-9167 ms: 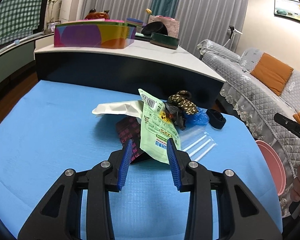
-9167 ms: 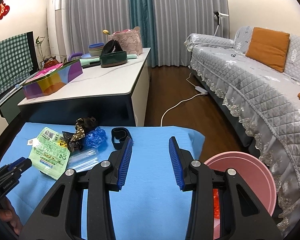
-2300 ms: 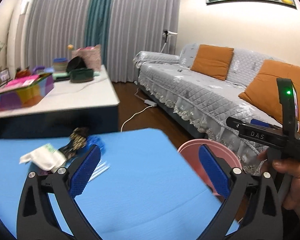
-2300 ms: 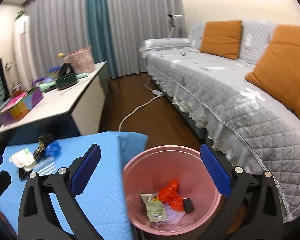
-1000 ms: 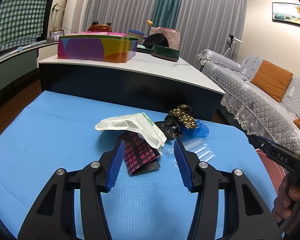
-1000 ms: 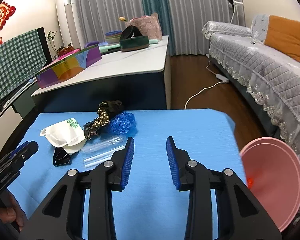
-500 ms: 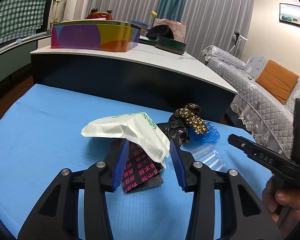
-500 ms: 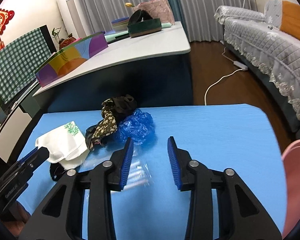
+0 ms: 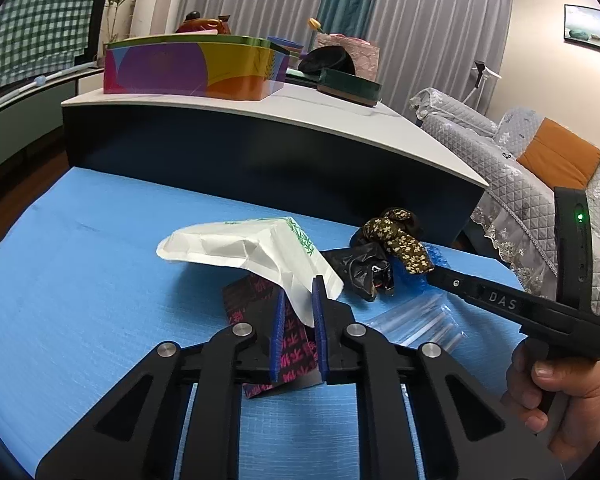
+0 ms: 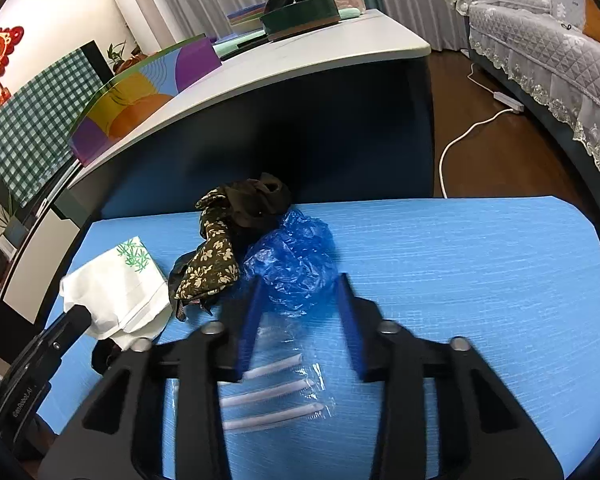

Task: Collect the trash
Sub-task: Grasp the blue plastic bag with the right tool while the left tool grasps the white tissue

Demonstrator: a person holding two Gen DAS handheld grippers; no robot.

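A small heap of trash lies on the blue mat [image 9: 80,260]. My left gripper [image 9: 299,286] is closing, and its pads pinch the near corner of the white paper bag [image 9: 240,246], which lies over a dark red wrapper [image 9: 256,292]. Crumpled black plastic [image 9: 360,268] and a floral fabric piece [image 10: 216,256] sit to the right of the bag. My right gripper [image 10: 300,279] is also closing. Its fingertips flank the near edge of the crumpled blue plastic [image 10: 292,256], and I see no grip on it. A clear bag of white straws [image 10: 276,392] lies under that gripper.
A dark low table with a white top [image 9: 260,120] stands just behind the mat and carries a colourful box [image 9: 192,68] and a green tin [image 9: 348,84]. A grey quilted sofa [image 9: 520,148] is at the right. A white power cord [image 10: 480,120] lies on the wooden floor.
The left jaws have narrowed from wide apart onto the white bag's corner. The right gripper has moved forward and down to the blue plastic, with its jaws narrower, and the pink bin has left its view.
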